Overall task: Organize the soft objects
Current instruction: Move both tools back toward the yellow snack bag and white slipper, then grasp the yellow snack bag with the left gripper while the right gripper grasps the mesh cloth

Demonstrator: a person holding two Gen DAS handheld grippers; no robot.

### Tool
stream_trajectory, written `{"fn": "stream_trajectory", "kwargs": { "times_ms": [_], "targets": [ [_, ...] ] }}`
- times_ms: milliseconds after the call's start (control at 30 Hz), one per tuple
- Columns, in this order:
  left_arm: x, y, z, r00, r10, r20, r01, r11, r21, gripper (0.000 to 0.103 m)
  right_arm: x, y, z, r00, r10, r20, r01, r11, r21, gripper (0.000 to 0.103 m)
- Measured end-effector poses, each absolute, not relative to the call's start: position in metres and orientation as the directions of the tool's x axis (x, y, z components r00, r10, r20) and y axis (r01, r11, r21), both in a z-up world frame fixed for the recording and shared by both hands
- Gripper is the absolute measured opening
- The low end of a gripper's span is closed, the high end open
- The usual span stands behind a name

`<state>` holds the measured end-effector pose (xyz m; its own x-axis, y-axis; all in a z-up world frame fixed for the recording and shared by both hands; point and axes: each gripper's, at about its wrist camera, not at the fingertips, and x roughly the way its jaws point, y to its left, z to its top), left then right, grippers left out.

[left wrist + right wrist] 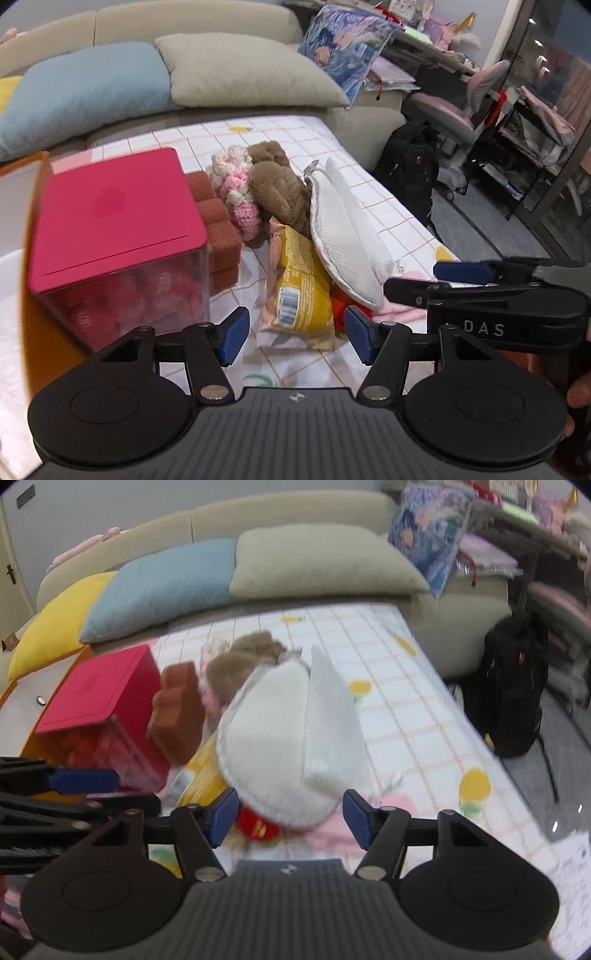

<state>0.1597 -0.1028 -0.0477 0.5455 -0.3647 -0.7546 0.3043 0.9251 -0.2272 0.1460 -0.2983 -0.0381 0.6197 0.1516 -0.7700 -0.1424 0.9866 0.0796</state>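
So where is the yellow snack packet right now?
In the left wrist view the yellow snack packet lies on the checked cloth, right of the pink-lidded clear box, its far end tucked under the white plush.

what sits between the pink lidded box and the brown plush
A rust-brown blocky cushion and a pink-and-white crocheted piece, seen best in the left wrist view.

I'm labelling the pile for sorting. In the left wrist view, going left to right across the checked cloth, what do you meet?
Clear box with the red lid → rust-brown blocky cushion → pink and white crochet piece → brown plush toy → white fleecy pad.
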Motion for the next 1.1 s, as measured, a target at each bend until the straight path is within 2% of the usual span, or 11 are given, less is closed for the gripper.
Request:
{"fn": "stream_trajectory", "kwargs": {
  "times_ms": [233, 433, 567, 633, 700, 733, 800, 867, 1000, 1100],
  "targets": [
    [0.179, -0.114, -0.069, 0.533, -0.333, -0.778, 0.281, 0.937, -0.209, 0.071, 0.164, -0.315, -0.054, 0.615, 0.164, -0.772, -0.064, 0.985, 0.158, 0.055],
    [0.187, -0.123, -0.080, 0.520, -0.327, -0.789, 0.273, 0.939, -0.208, 0.071, 0.182, -0.325, -0.062, 0.649, 0.165, -0.742, 0.003, 0.976, 0.220, 0.055],
    [0.191, -0.129, -0.084, 0.517, -0.317, -0.795, 0.268, 0.942, -0.202, 0.069, 0.197, -0.327, -0.075, 0.633, 0.157, -0.758, 0.019, 0.976, 0.217, 0.053],
    [0.191, -0.129, -0.086, 0.518, -0.317, -0.795, 0.261, 0.943, -0.206, 0.067, 0.203, -0.332, -0.081, 0.620, 0.164, -0.768, 0.037, 0.971, 0.237, 0.042],
    [0.191, -0.128, -0.087, 0.518, -0.324, -0.791, 0.258, 0.941, -0.217, 0.062, 0.209, -0.337, -0.089, 0.599, 0.185, -0.779, 0.055, 0.961, 0.271, 0.039],
    [0.190, -0.128, -0.087, 0.520, -0.324, -0.790, 0.257, 0.942, -0.217, 0.061, 0.211, -0.338, -0.092, 0.585, 0.194, -0.788, 0.063, 0.957, 0.283, 0.022],
    [0.189, -0.129, -0.086, 0.524, -0.323, -0.788, 0.259, 0.942, -0.214, 0.056, 0.213, -0.339, -0.099, 0.553, 0.217, -0.804, 0.066, 0.951, 0.302, 0.000],
    [0.188, -0.128, -0.085, 0.526, -0.328, -0.785, 0.261, 0.940, -0.217, 0.046, 0.211, -0.338, -0.098, 0.557, 0.219, -0.801, 0.057, 0.952, 0.300, 0.000],
    [0.180, -0.124, -0.080, 0.537, -0.330, -0.776, 0.271, 0.939, -0.212, 0.038, 0.202, -0.338, -0.082, 0.613, 0.212, -0.761, 0.028, 0.957, 0.289, 0.000],
    [0.166, -0.118, -0.072, 0.554, -0.326, -0.766, 0.262, 0.942, -0.212, 0.037, 0.192, -0.339, -0.070, 0.638, 0.215, -0.739, 0.016, 0.956, 0.292, 0.000]
  ]
}}
